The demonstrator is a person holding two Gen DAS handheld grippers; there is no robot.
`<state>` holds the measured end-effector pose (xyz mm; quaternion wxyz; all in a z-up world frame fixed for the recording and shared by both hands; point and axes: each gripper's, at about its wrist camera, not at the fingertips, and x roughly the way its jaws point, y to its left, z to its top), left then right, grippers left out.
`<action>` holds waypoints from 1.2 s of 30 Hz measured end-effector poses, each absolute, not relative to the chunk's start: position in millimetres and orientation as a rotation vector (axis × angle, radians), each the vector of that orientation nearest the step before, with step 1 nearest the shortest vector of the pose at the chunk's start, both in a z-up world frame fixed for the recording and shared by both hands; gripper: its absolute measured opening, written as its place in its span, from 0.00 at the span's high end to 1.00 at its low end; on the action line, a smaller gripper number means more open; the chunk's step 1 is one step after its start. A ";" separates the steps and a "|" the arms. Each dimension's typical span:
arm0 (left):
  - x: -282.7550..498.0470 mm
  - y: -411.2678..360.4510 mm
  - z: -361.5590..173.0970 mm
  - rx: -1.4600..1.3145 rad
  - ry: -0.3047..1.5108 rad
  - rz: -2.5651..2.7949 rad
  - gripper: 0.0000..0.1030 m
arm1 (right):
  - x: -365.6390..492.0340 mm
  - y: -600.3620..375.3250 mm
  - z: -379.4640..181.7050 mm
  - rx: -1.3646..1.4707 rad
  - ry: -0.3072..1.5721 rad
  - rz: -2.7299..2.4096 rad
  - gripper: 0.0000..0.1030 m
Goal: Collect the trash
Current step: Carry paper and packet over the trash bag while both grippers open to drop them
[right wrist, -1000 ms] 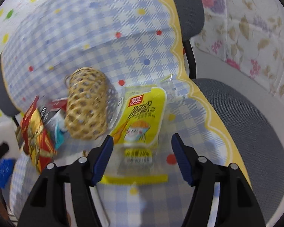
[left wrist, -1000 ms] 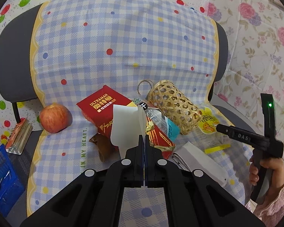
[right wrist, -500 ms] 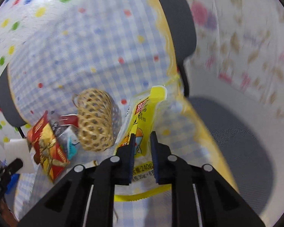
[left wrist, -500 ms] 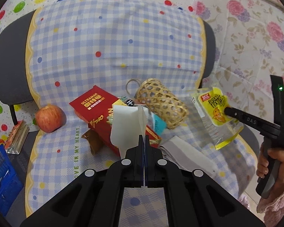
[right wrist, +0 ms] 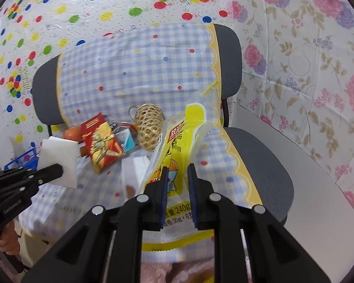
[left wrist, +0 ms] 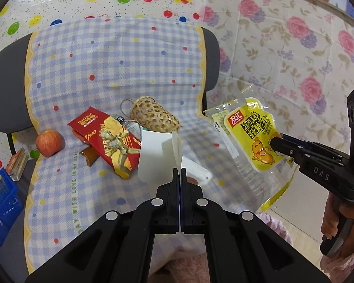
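Gripping the yellow packet (right wrist: 177, 146), the right claw (right wrist: 178, 174) has just closed and lifted it off the chair (right wrist: 259, 165); left claw (left wrist: 179, 174) stays clamped on paper (left wrist: 155, 155). Both await binning.

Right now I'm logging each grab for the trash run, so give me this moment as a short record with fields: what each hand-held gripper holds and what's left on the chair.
left hand-held gripper: shut on white paper
right hand-held gripper: shut on yellow snack bag, lifted off the seat
surface: chair under checked cloth
left on chair: red Ultraman packet, woven bamboo basket, apple, white sheet
beside chair: blue basket
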<state>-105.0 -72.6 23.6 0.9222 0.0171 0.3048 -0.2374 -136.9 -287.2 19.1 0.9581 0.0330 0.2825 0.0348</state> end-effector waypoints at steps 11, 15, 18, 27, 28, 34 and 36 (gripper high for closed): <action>-171.2 -106.4 23.0 0.102 0.619 -0.630 1.00 | -216.7 -292.4 9.4 0.034 0.576 0.002 0.83; -188.9 -132.3 15.4 0.139 0.624 -0.715 1.00 | -245.9 -303.8 3.0 0.026 0.593 -0.056 0.82; -198.8 -146.8 9.2 0.156 0.637 -0.767 0.99 | -268.0 -315.6 -2.9 0.037 0.604 -0.108 0.81; -229.8 -195.0 -11.2 0.228 0.661 -0.908 0.99 | -316.5 -337.9 -20.4 0.032 0.641 -0.219 0.81; -231.8 -199.8 -13.7 0.234 0.666 -0.919 0.99 | -319.4 -339.4 -23.1 0.026 0.647 -0.229 0.81; -230.3 -223.3 -31.9 0.274 0.729 -0.949 0.99 | -321.2 -354.7 -41.2 0.053 0.689 -0.259 0.80; -228.5 -228.4 -36.2 0.286 0.741 -0.947 0.99 | -315.9 -360.4 -50.8 0.060 0.704 -0.261 0.80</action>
